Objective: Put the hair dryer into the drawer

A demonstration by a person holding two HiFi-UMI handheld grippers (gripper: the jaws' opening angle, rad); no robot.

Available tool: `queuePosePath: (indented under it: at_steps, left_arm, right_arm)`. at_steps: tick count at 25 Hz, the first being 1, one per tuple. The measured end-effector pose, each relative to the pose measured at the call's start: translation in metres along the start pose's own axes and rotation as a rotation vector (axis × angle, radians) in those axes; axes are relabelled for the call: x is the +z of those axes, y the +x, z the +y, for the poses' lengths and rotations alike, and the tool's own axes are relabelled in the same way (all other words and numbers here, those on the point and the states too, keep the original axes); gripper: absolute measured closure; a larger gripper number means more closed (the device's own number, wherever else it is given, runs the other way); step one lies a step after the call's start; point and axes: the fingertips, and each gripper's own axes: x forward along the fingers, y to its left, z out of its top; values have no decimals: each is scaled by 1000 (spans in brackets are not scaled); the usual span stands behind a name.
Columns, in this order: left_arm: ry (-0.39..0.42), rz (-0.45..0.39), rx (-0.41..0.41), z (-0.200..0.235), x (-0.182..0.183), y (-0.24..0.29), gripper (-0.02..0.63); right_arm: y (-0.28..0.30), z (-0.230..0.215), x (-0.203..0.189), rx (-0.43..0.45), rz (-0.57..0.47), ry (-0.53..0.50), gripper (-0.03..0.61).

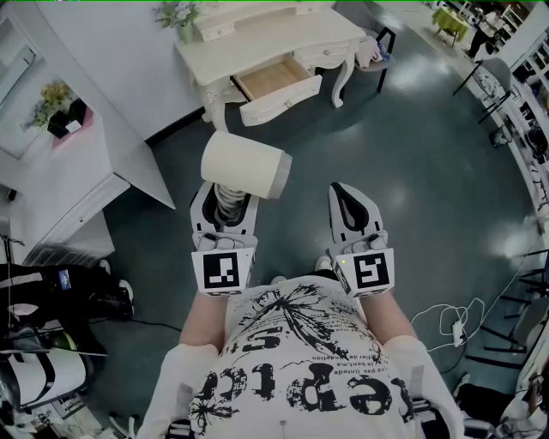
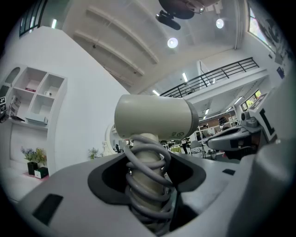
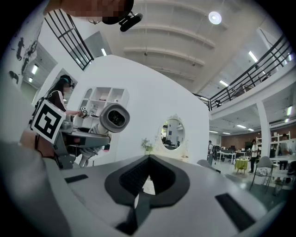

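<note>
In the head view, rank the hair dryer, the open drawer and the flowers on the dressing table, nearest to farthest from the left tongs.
1. Hair dryer: held in the left tongs.
2. Open drawer: ahead, slightly right.
3. Flowers: farthest, back left on the dressing table.

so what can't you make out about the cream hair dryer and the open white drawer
- Cream hair dryer: the handle's lower end and the grey coiled cord's end, hidden inside the left gripper in all views.
- Open white drawer: its back, head view, under the white dressing table's top.
</note>
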Motion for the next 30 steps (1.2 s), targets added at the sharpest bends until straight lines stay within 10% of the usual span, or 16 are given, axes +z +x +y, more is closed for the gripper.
queuePosePath:
  at_steps: [30]
  left_arm:
    - [35,54,54,15,-30,52,361]
  right_arm:
    - [64,-37,-42,44,65,88,561]
